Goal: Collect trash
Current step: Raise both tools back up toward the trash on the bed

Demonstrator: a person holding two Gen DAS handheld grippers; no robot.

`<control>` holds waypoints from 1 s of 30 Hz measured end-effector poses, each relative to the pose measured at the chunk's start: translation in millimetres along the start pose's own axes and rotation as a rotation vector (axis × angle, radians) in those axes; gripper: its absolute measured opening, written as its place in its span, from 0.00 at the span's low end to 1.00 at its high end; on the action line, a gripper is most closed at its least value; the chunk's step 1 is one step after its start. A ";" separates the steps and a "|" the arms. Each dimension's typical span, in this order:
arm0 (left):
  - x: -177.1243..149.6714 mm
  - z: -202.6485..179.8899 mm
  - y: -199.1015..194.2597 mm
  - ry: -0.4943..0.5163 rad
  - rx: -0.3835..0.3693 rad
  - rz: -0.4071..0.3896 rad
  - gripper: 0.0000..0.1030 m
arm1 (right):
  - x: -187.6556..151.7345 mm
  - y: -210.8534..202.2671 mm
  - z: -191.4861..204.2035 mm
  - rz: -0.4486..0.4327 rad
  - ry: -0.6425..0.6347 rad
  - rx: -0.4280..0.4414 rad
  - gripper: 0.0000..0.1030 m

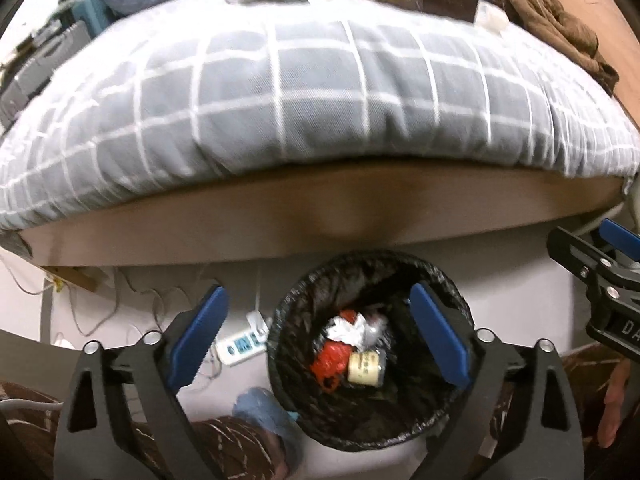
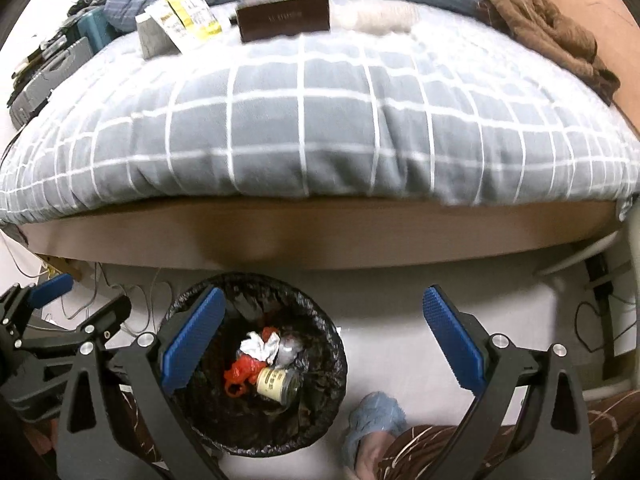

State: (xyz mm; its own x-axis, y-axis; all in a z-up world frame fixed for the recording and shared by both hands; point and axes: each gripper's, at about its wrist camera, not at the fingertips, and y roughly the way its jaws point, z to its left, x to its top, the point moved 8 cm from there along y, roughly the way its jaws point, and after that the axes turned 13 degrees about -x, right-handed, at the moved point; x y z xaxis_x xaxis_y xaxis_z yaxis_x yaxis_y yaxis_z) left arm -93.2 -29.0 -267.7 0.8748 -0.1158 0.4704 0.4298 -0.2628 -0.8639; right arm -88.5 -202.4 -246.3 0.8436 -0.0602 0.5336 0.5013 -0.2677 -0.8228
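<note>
Both the left claw [image 1: 320, 336] and the right claw [image 2: 320, 340] hang spread wide and empty above the black-lined bin [image 1: 280, 364] on the floor near the bed [image 1: 320, 120], where a can [image 1: 366, 367] and crumpled wrappers [image 1: 346, 328] lie, apparently dropped in.

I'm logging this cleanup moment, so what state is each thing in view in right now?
Left gripper: open, empty, over the bin.
Right gripper: open, empty.
Trash bin: upright on the floor, black liner, partly filled.
Small jar: on its side in the bin.
Red wrapper: crumpled, in the bin.
White paper: crumpled, in the bin.
Brown box: lying on the bed.
</note>
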 end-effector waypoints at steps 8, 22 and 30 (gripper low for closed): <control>42.1 10.7 -46.6 -0.019 -0.002 -0.119 0.94 | 32.5 -31.3 -9.6 -0.116 0.006 -0.007 0.93; 90.6 16.3 -84.3 -0.032 0.002 -0.226 0.94 | 83.4 -80.5 -17.4 -0.277 0.012 0.013 0.93; 129.5 15.9 -95.3 -0.026 0.010 -0.291 0.94 | 116.7 -89.7 -11.5 -0.316 0.026 0.051 0.93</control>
State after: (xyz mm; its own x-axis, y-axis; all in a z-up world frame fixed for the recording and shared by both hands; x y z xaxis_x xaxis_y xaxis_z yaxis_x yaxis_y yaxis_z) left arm -17.4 -3.7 -127.3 0.7198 -0.0120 0.6941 0.6657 -0.2716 -0.6950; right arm -37.2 -196.4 -108.0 0.6399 -0.0064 0.7684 0.7472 -0.2280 -0.6242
